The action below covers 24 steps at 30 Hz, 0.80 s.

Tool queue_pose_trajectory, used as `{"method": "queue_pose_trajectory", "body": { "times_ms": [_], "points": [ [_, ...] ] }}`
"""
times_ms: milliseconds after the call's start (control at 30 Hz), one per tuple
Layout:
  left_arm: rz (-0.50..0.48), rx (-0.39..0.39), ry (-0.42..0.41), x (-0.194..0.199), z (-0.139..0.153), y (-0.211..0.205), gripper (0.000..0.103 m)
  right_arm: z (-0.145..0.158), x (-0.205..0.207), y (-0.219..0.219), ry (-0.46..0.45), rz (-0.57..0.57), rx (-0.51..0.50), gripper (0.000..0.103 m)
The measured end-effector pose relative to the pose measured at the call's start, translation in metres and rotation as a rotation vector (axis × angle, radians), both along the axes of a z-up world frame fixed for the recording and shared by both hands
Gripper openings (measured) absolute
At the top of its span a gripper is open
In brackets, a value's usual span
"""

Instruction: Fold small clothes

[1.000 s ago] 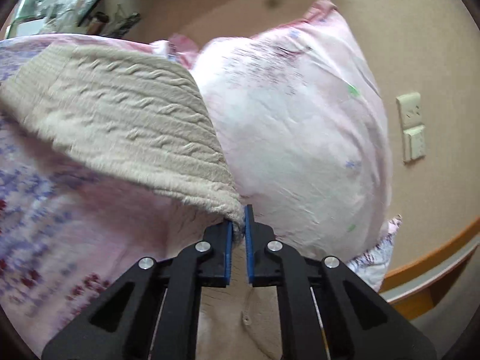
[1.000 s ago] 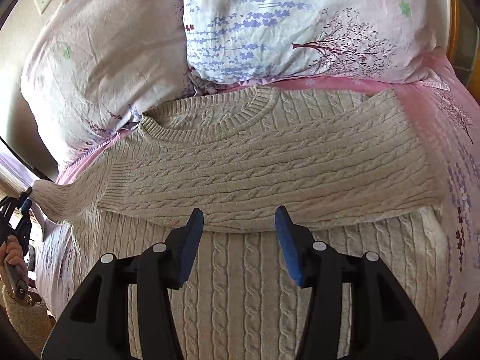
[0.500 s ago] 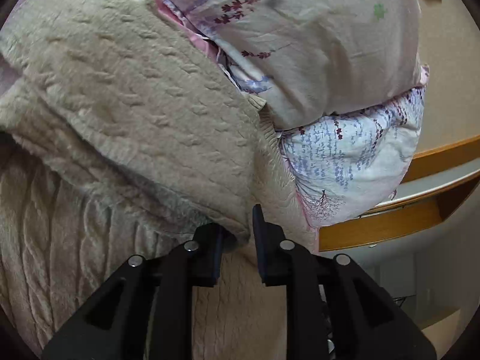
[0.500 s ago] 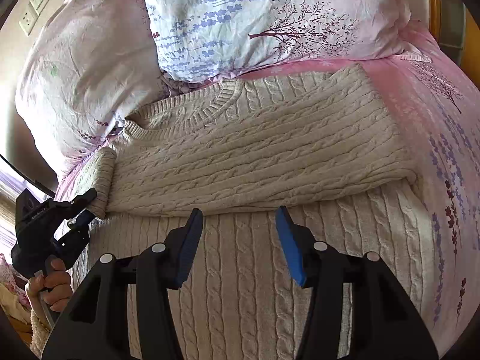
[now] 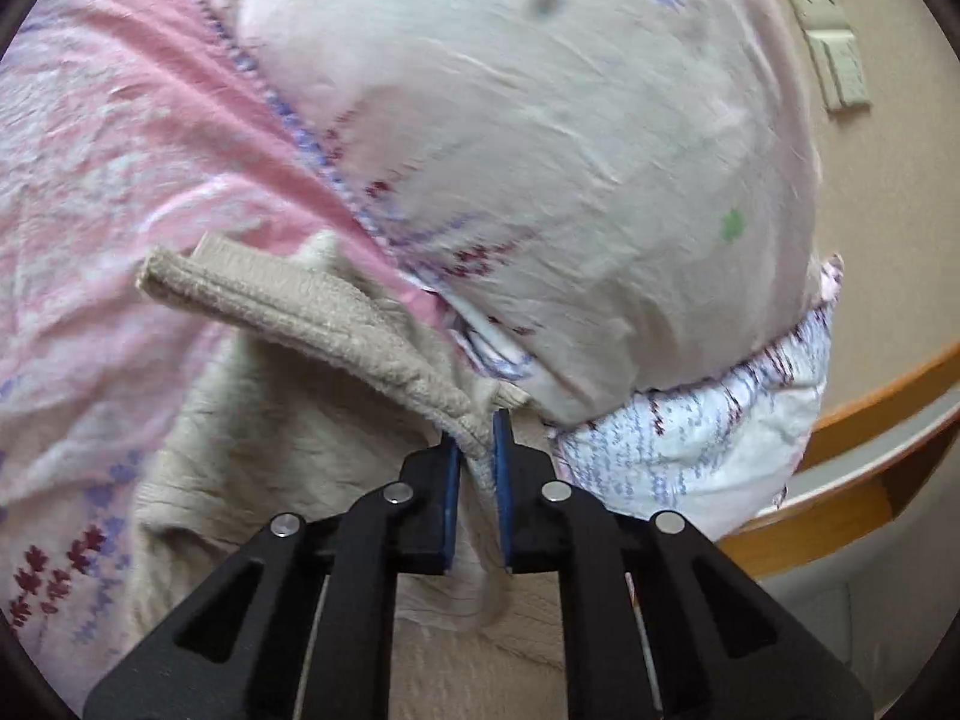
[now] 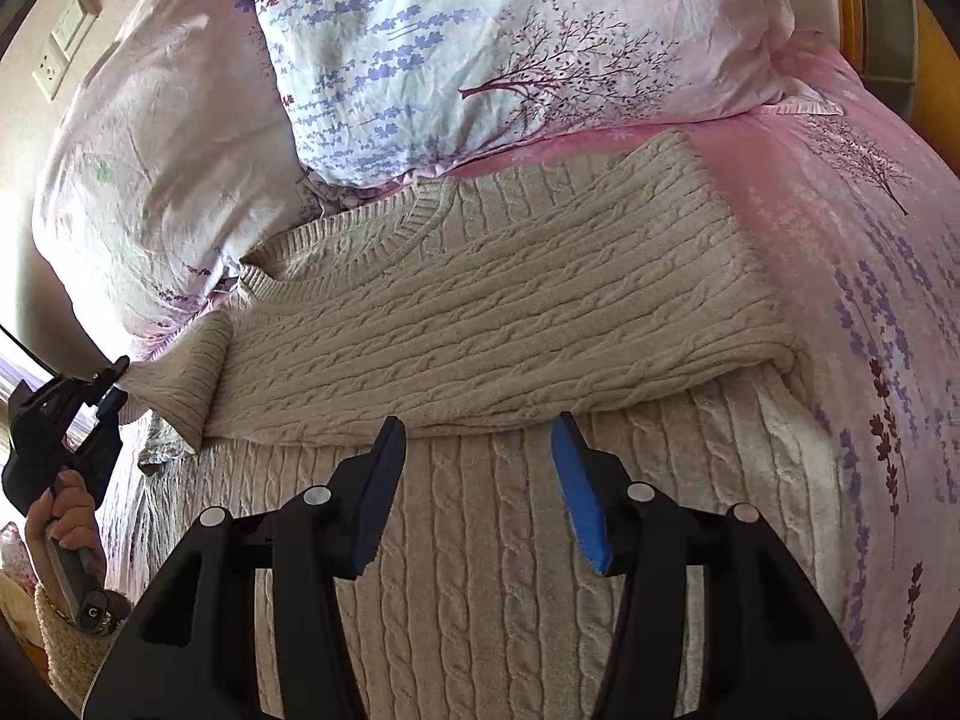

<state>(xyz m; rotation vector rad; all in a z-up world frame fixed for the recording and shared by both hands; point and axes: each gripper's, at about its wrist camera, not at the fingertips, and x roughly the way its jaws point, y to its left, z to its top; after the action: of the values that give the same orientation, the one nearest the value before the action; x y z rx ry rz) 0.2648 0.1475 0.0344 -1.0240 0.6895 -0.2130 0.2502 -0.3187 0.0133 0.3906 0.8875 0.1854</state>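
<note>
A beige cable-knit sweater (image 6: pixel 492 324) lies on the pink floral bed sheet (image 6: pixel 852 252), one sleeve folded across its chest. My left gripper (image 5: pixel 477 450) is shut on the other sleeve's cuff (image 5: pixel 462 414), and the sleeve (image 5: pixel 288 300) hangs stretched out from it above the sheet. In the right wrist view the left gripper (image 6: pixel 111 393) holds that sleeve (image 6: pixel 180 378) at the sweater's left edge. My right gripper (image 6: pixel 477 438) is open and empty, hovering over the sweater's body just below the folded sleeve.
Two floral pillows (image 6: pixel 480 48) (image 5: pixel 540 150) lie against the beige wall at the head of the bed. A wooden bed frame (image 5: pixel 840 492) runs at the right of the left wrist view. Wall sockets (image 5: pixel 834 54) are on the wall.
My left gripper has swung round with the sleeve cuff, drawing the sleeve out at the sweater's left side. My right gripper stayed open and moved slightly closer over the sweater.
</note>
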Motion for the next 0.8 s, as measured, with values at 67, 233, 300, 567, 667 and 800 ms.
{"method": "queue_pose_trajectory", "body": {
  "times_ms": [67, 233, 300, 567, 667, 800],
  "points": [
    [-0.094, 0.049, -0.059, 0.006, 0.015, -0.037, 0.010, 0.004, 0.001, -0.009, -0.010, -0.023, 0.007, 0.053],
    [-0.495, 0.261, -0.132, 0.017, 0.027, -0.164, 0.019, -0.003, 0.001, -0.034, -0.021, -0.097, 0.036, 0.053],
    [-0.662, 0.393, -0.116, 0.011, 0.018, -0.209, 0.042, -0.007, 0.001, -0.043, -0.012, -0.121, 0.040, 0.053],
    [-0.603, 0.541, -0.168, -0.027, 0.026, -0.145, 0.056, -0.010, 0.018, -0.048, -0.003, -0.050, 0.152, 0.046],
    [-0.437, 0.632, -0.106, -0.034, 0.028, -0.084, 0.056, -0.009, 0.034, -0.037, 0.020, -0.015, 0.188, 0.039],
    [-0.265, 0.681, 0.044, -0.034, 0.012, -0.011, 0.054, -0.016, 0.050, -0.024, 0.052, 0.006, 0.150, 0.037]
  ]
}}
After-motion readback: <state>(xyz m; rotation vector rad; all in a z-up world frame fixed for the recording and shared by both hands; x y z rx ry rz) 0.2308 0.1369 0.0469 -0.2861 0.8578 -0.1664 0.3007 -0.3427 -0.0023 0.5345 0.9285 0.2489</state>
